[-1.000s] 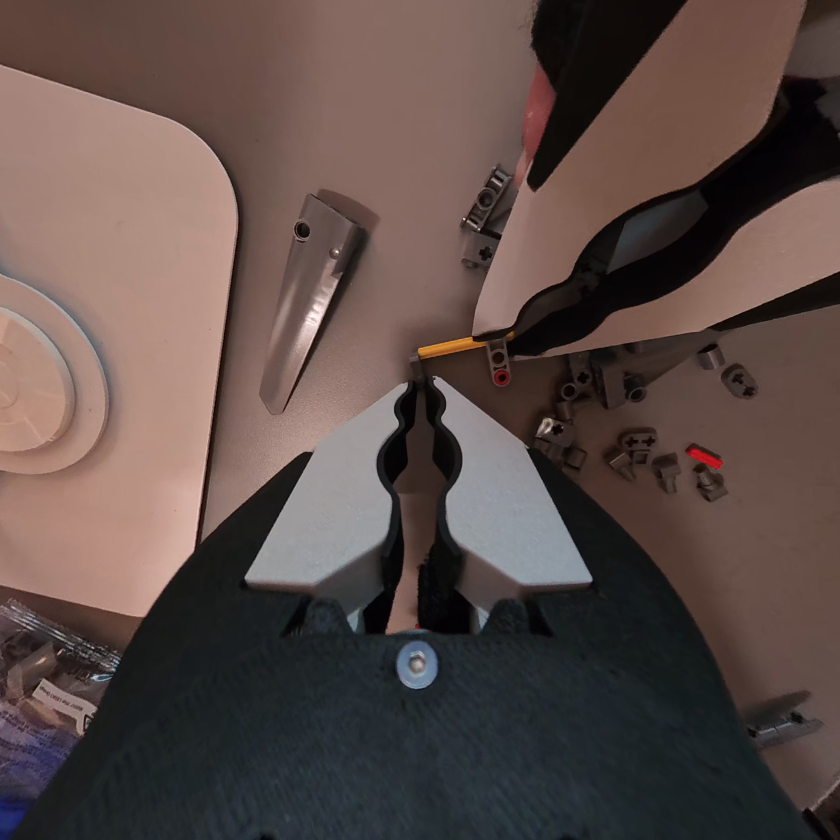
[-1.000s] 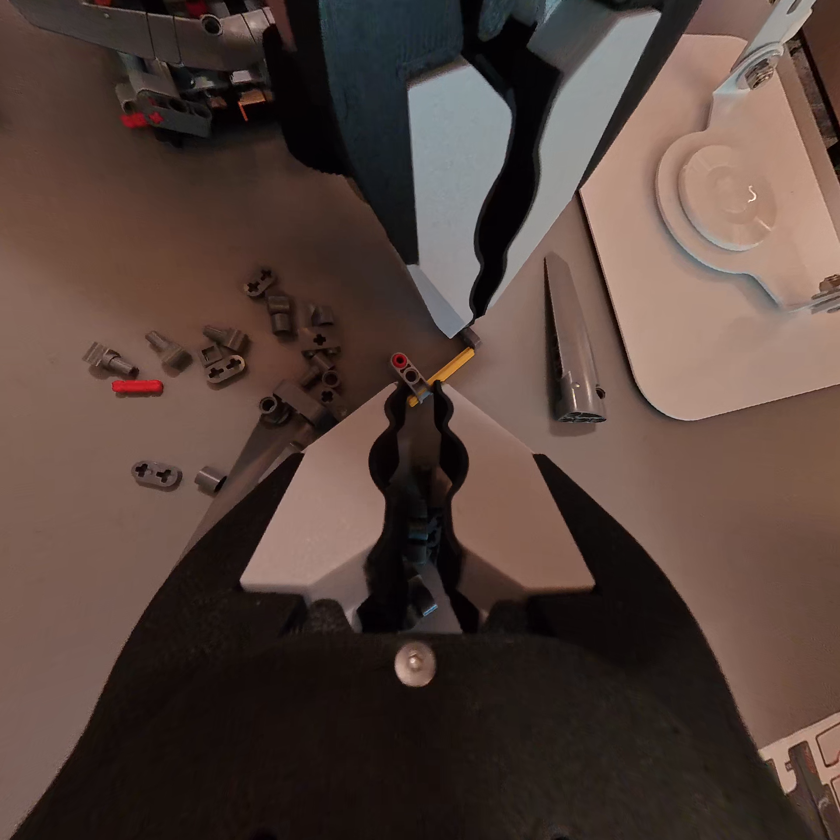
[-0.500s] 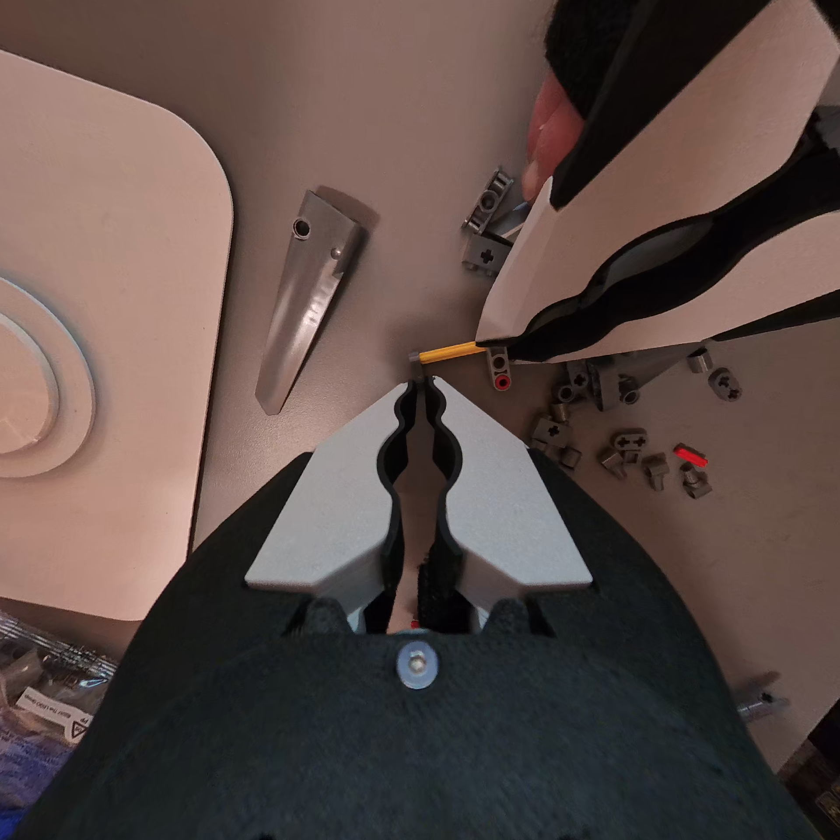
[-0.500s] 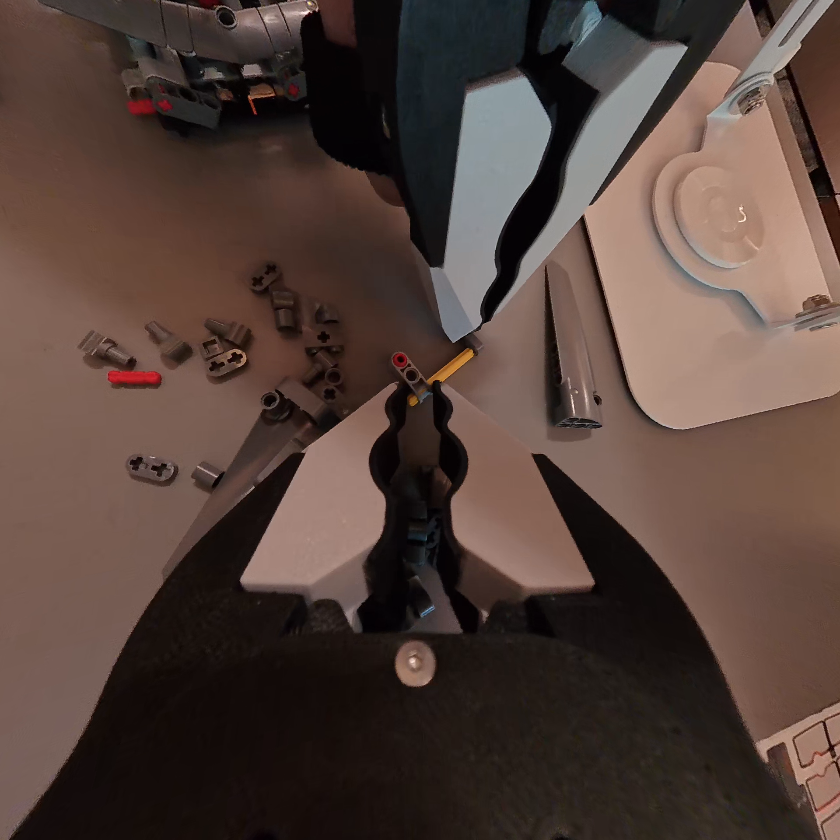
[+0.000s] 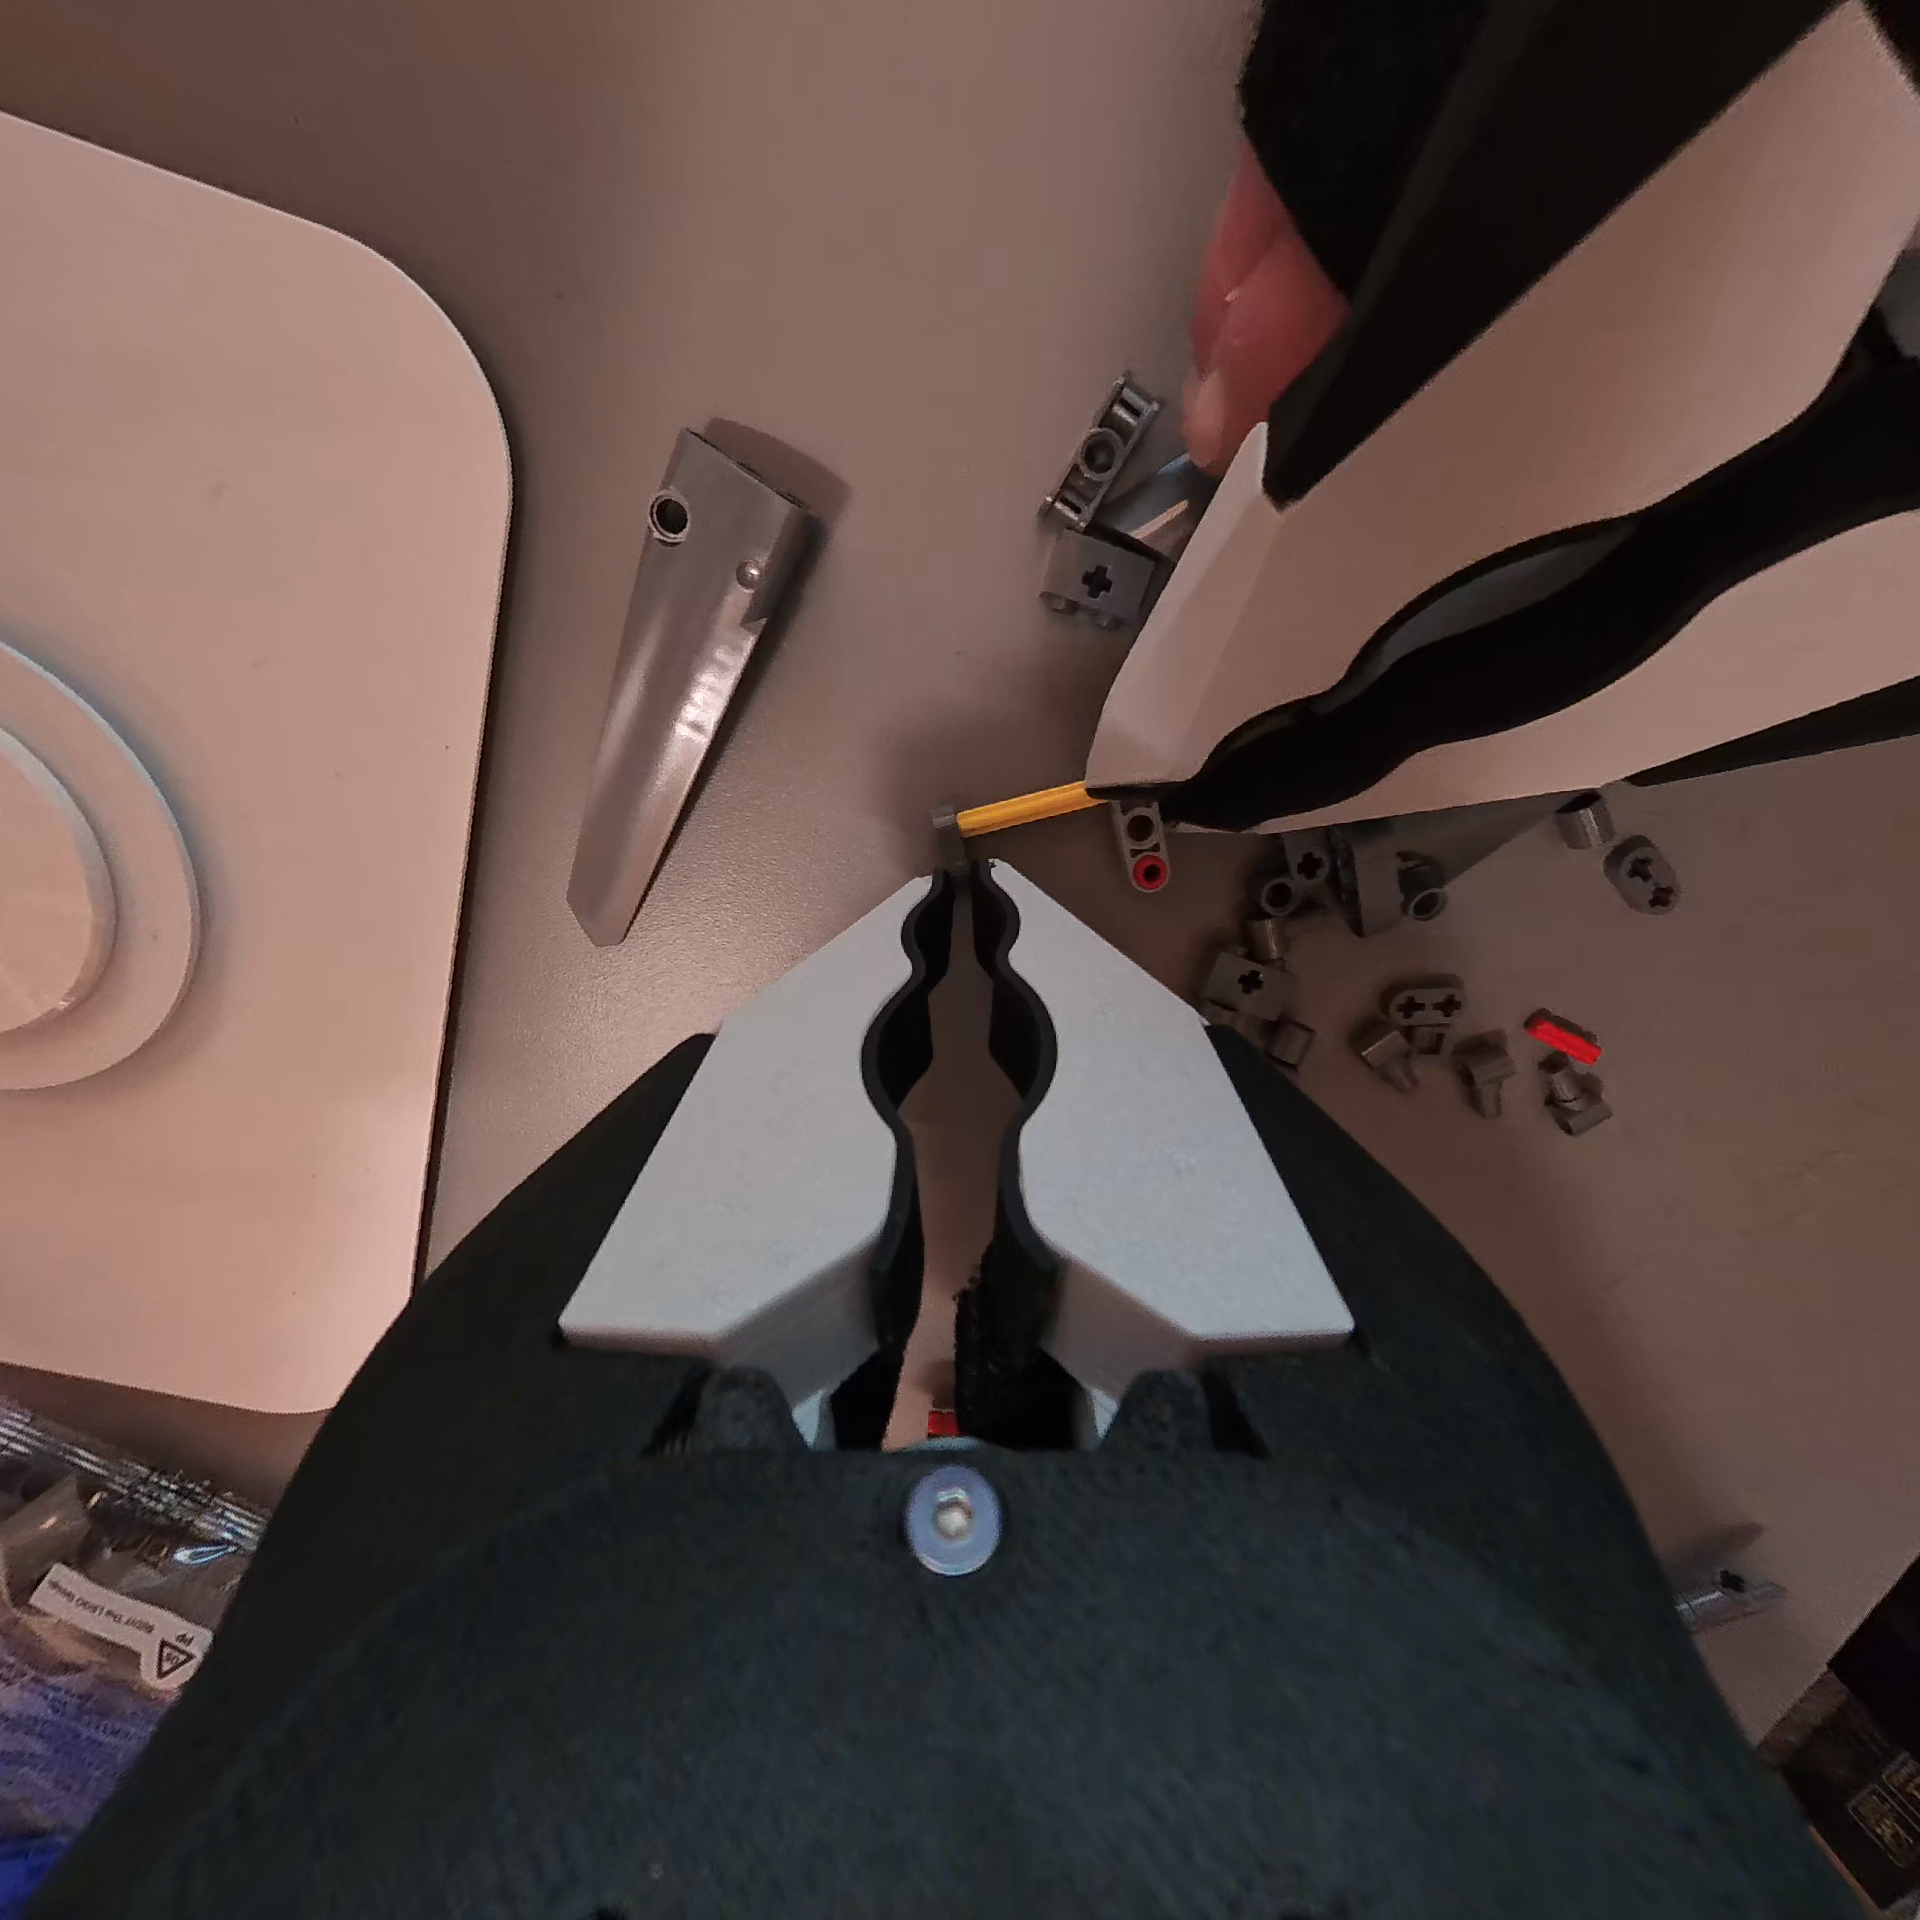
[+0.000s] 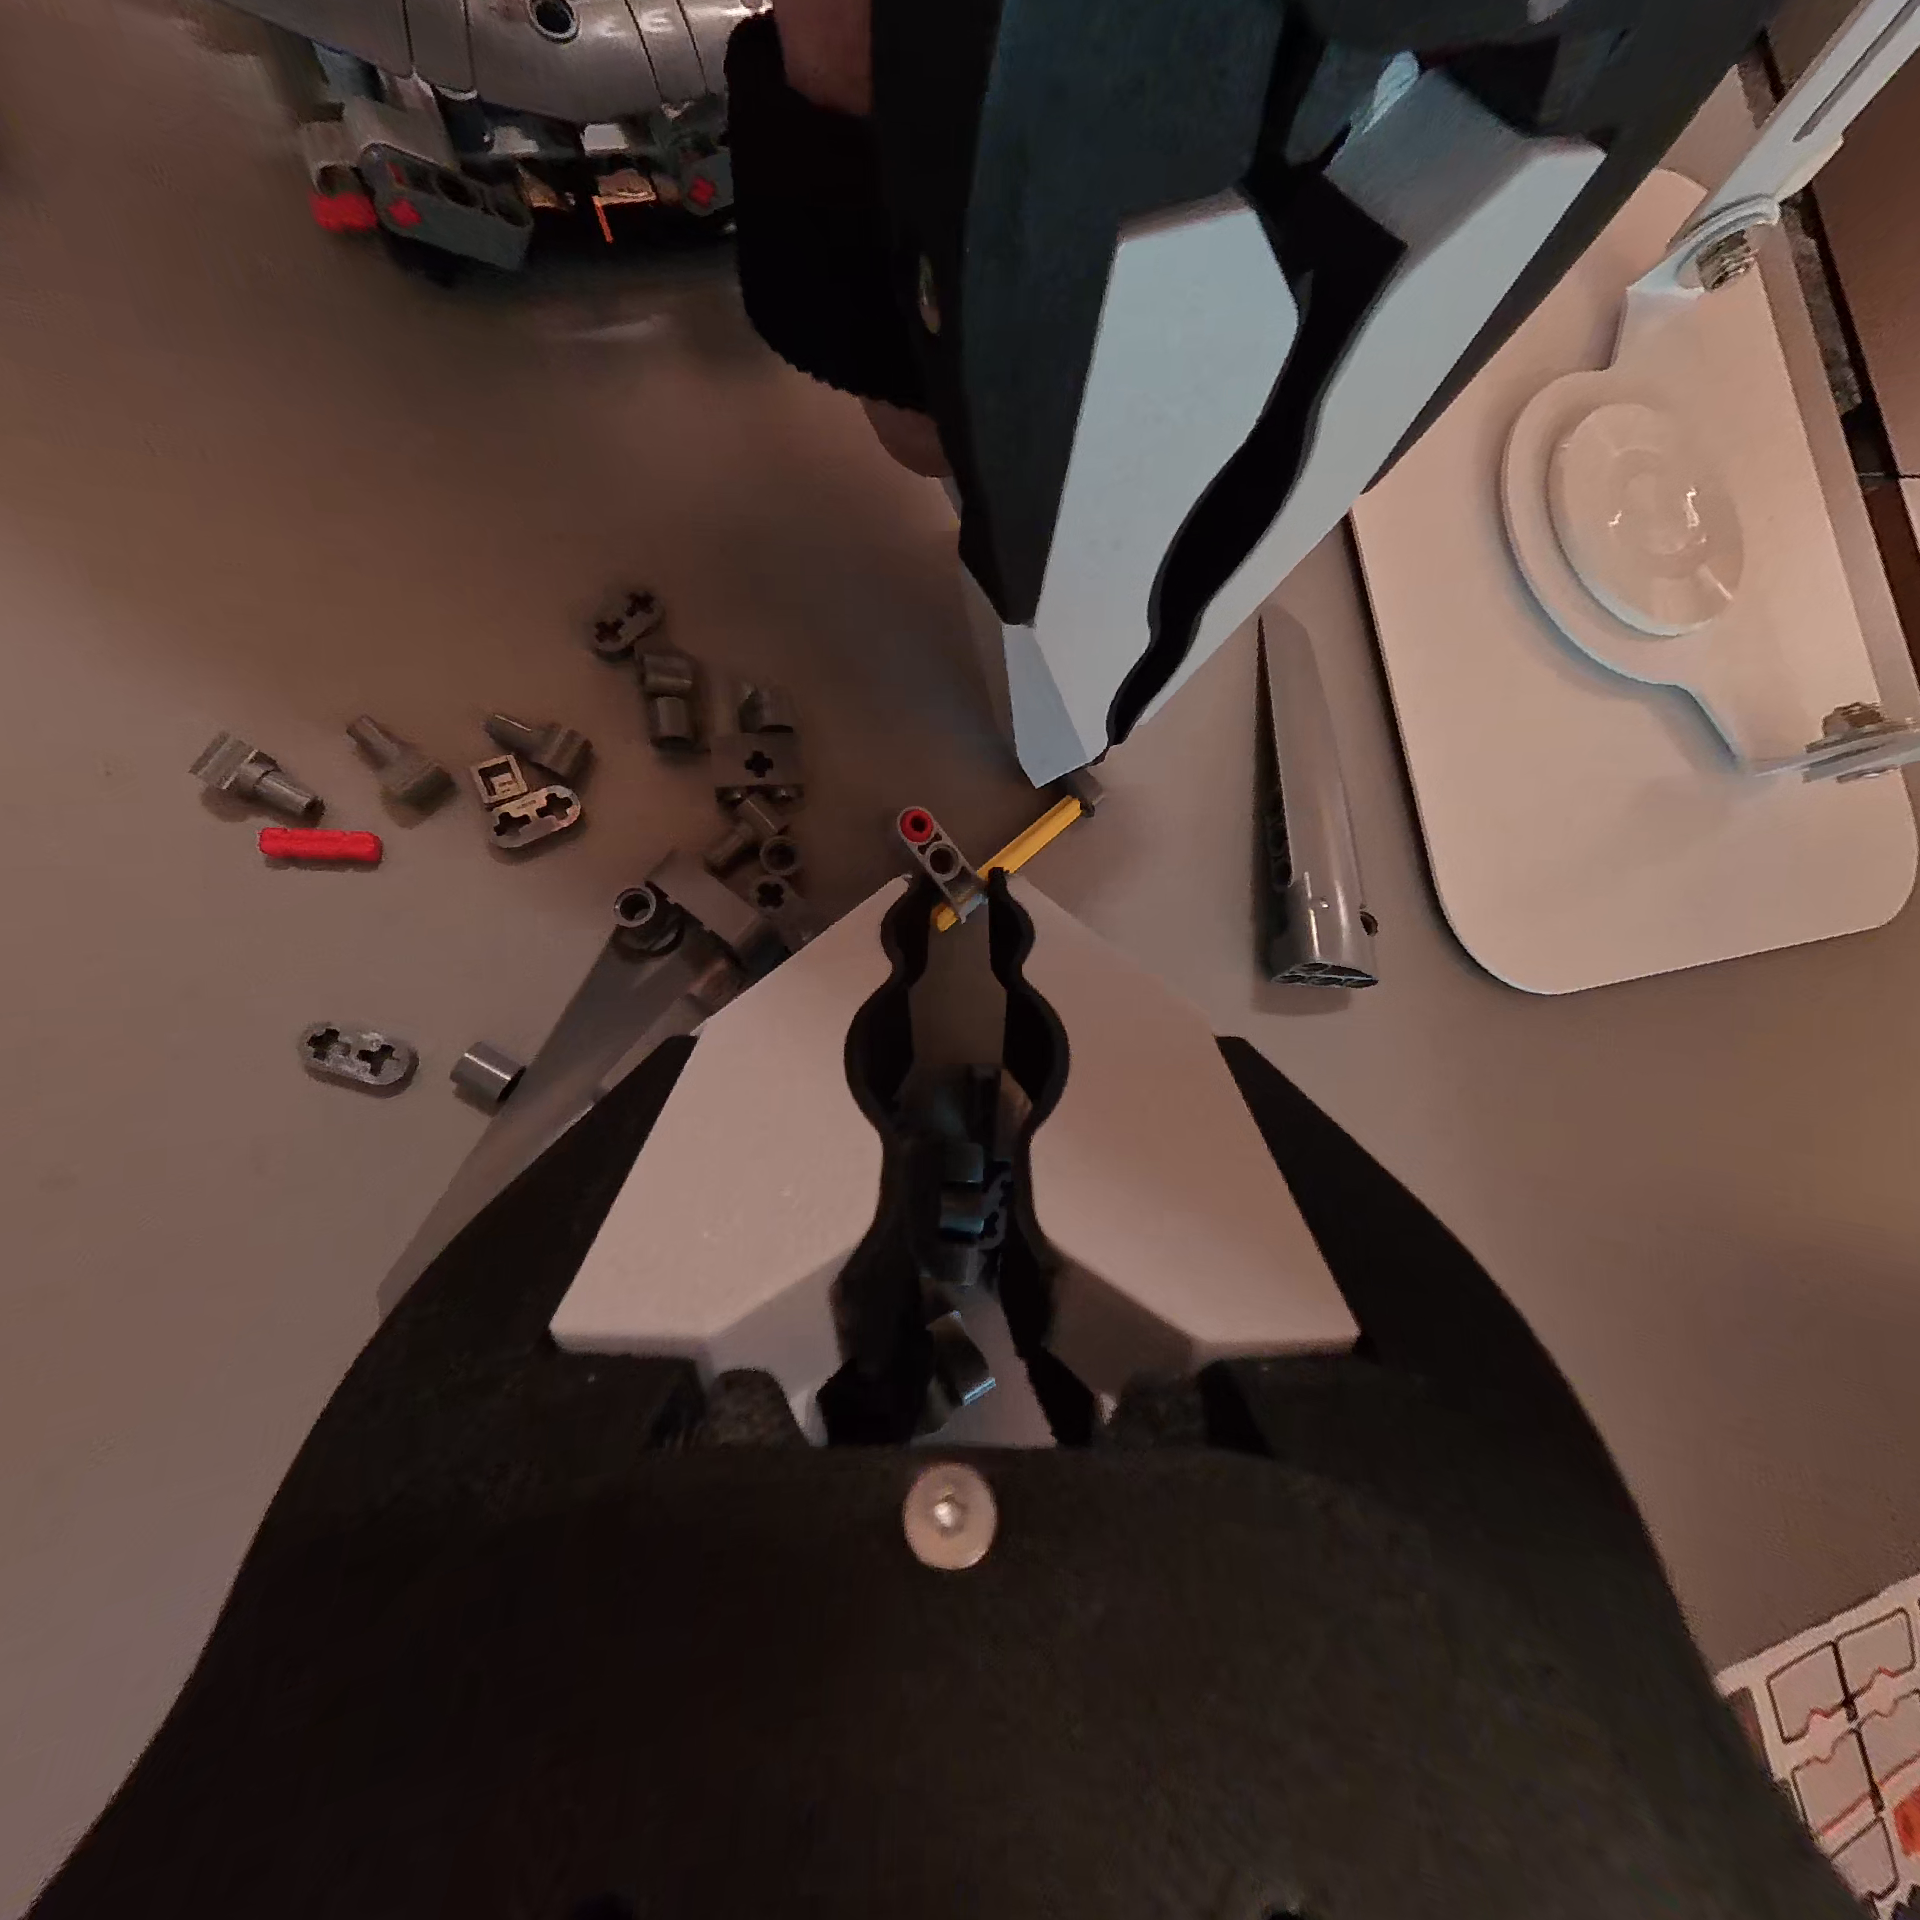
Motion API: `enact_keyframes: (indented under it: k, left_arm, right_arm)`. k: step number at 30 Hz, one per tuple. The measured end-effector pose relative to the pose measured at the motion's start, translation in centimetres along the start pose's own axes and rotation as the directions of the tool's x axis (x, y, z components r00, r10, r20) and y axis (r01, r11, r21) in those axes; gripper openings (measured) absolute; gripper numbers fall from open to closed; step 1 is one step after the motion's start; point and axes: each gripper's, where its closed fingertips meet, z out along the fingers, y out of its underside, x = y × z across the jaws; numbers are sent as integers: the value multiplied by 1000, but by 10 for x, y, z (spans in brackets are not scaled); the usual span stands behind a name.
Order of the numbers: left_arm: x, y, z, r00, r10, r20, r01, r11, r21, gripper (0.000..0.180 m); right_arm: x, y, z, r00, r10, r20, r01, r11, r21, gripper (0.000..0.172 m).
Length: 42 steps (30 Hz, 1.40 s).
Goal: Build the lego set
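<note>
Nearly closed, left gripper (image 5: 962,871) pinching grey bush (image 5: 948,823), right gripper (image 6: 954,899) clamping yellow axle (image 6: 1023,844)

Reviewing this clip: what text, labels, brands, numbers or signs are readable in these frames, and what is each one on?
White label on the clear plastic bag, lower left of the left wrist view: small upside-down print beside a triangle symbol; not quoted here.
Printed sheet, lower right of the right wrist view: outlined drawings, no readable words.
Dark item, lower right corner of the left wrist view: marks too small to read.
</note>
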Motion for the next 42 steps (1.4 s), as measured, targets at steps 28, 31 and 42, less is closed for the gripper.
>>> enact_keyframes:
  k: [28,31,42]
  left_arm:
    - [4,4,-1,1000,-13,-3,13,1000,18,2]
    - [5,4,-1,1000,-19,1,19,999,30,2]
    - [5,3,-1,1000,-24,12,23,999,45,2]
  right_arm:
    - [4,5,-5,998,60,21,-60,998,-16,11]
    - [5,3,-4,997,69,18,-69,998,-4,22]
    - [14,-10,-4,965,258,54,-261,962,77,13]
